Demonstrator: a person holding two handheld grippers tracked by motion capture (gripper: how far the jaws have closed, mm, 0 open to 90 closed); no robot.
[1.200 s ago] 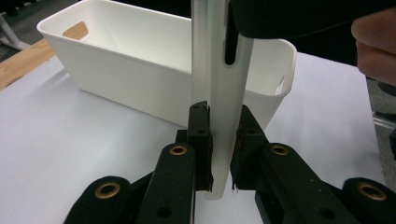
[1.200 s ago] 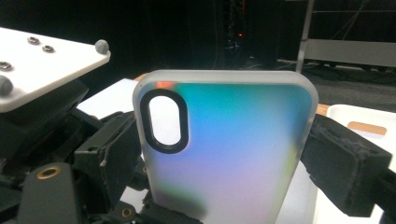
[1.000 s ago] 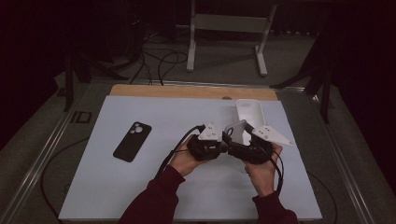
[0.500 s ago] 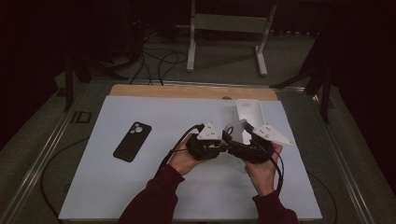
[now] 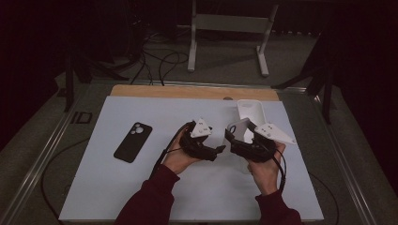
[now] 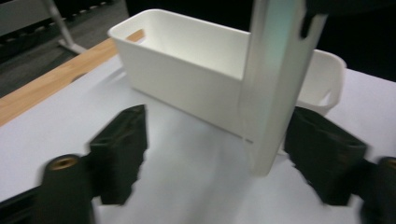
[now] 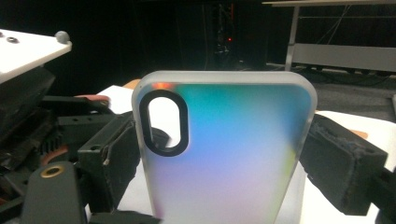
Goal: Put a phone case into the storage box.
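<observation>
A frosted, iridescent phone case (image 7: 233, 154) with an oval camera cutout stands upright above the white mat (image 5: 141, 187). My right gripper (image 7: 224, 172) is shut on it, one pad on each long edge. In the high view the case (image 5: 239, 129) sits in the right gripper (image 5: 244, 140) at mid-table. The left gripper (image 5: 218, 151) faces it from the left. Its jaws have just been opening and stand wide in the left gripper view (image 6: 219, 158), with the case's edge (image 6: 275, 93) between them, close to the right-hand jaw.
A black phone (image 5: 133, 141) lies face down on the left of the mat. A white plastic bin (image 5: 251, 110) stands just behind the grippers, seen close in the left gripper view (image 6: 187, 79). A wooden strip (image 5: 187, 91) borders the mat's far edge.
The left gripper has let go of the case and now sits slightly apart from the right gripper. Both hands have hardly moved.
</observation>
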